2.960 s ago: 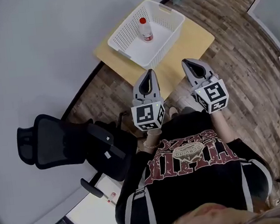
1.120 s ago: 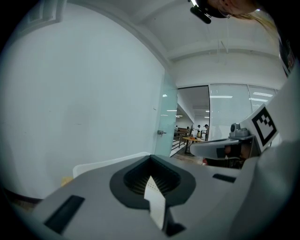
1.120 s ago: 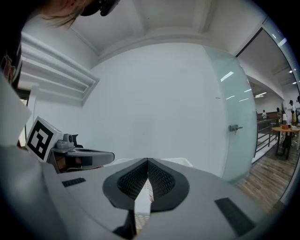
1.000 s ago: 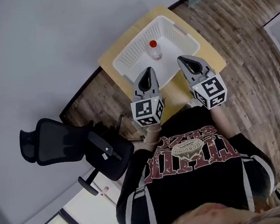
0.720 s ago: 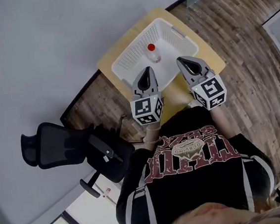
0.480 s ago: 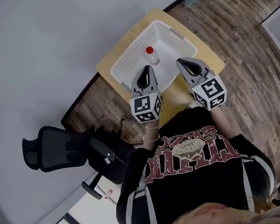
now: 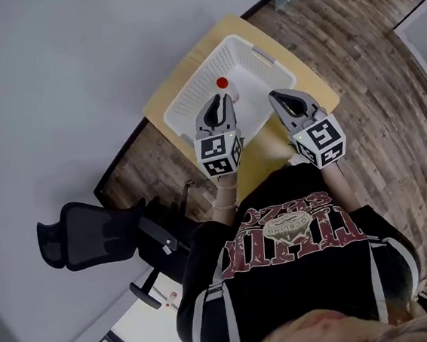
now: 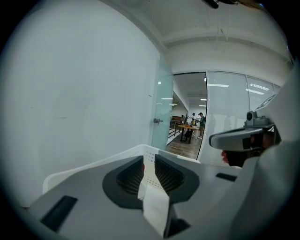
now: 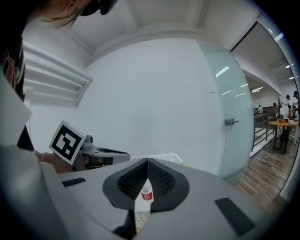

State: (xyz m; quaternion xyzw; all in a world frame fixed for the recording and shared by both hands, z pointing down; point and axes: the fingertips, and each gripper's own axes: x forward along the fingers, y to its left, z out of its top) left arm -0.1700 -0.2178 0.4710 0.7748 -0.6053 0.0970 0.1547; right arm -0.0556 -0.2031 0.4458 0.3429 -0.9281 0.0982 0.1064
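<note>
Here, the left gripper (image 7: 220, 102) is held over the near side of the white basket (image 7: 190, 93), its jaws parted a little with nothing between them. The right gripper (image 7: 283, 98) is held just to its right, jaws pressed together and empty. A small bottle (image 7: 223, 87) with a red cap and red label is seen upright inside the basket, just beyond the left gripper. The label's writing cannot be read. The basket is set on a wooden table (image 7: 311, 91); a black chair (image 7: 83, 233) is seen at the near left.
</note>
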